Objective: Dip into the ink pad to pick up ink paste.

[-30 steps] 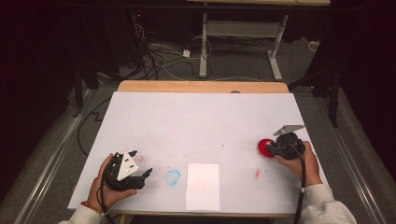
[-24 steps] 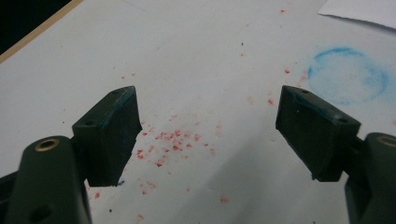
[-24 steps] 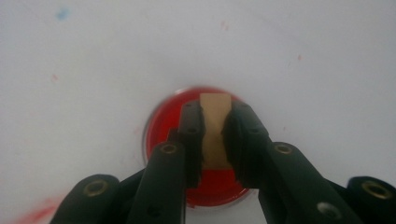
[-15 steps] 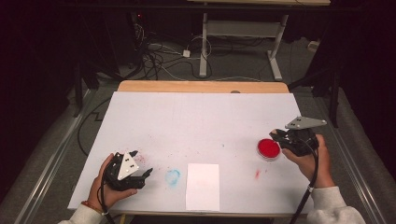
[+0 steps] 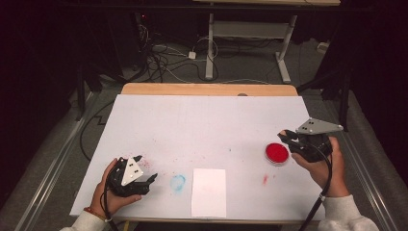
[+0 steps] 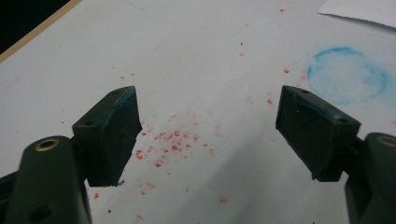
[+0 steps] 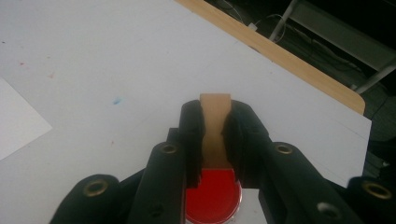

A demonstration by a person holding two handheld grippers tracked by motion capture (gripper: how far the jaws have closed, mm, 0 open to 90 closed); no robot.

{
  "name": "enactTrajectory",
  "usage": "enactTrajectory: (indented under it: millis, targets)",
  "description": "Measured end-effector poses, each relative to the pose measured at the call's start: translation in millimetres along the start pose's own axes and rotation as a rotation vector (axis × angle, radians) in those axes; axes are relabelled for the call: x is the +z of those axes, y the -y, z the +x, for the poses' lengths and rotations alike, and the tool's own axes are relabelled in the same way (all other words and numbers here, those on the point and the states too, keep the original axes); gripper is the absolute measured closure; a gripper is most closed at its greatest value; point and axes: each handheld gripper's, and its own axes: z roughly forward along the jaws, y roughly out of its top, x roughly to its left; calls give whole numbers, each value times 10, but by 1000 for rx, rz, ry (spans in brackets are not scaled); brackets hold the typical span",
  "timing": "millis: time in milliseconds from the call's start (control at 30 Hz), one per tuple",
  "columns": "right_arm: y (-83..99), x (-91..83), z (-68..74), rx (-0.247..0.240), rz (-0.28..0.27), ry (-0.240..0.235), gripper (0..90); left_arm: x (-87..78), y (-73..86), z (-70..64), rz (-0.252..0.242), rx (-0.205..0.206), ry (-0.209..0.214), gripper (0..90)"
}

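No text, label, brand, number or sign could be read anywhere. The white sheet (image 5: 209, 191) on the table (image 5: 207, 120) was blank, and the red dish (image 5: 277, 152) to its right bore no lettering. The blue ring mark (image 5: 177, 182) just left of the sheet was a smudge, not a sign.

Black grippers, left (image 5: 144, 184) and right (image 5: 287, 138), each topped by a grey plate. Tan wooden stamp (image 7: 215, 126) between black jaws. Red ink pad (image 5: 277, 152). White sheet (image 5: 209, 192) on white table cover (image 5: 207, 125), flecked with red specks (image 6: 173, 144) and a pale blue ring (image 5: 177, 182). Light wood table edge (image 5: 207, 89).
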Motion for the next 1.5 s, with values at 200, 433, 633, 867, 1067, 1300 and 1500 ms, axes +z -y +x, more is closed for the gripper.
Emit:
enactTrajectory:
  millis: [200, 433, 633, 867, 1067, 1300, 1500]
  targets:
    - [93, 174, -20, 14, 53, -8, 766, 3, -1, -3, 2, 3, 2, 211]
    - [307, 494, -79, 42, 150, -24, 766, 5, 1, -1, 1, 1, 3, 212]
    - [420, 662, -90, 56, 210, -43, 766, 8, 2, -3, 6, 3, 4, 212]
    - [505, 788, -89, 57, 272, -57, 766, 9, 4, -4, 7, 4, 5, 212]
    - [549, 834, -84, 63, 285, -59, 766, 12, 3, -6, 11, 6, 6, 213]
    - [584, 838, -112, 93, 273, -76, 766, 11, 0, -12, 10, 6, 7, 213]
    - [594, 834, -94, 76, 265, -68, 767, 9, 1, -10, 6, 3, 8, 212]
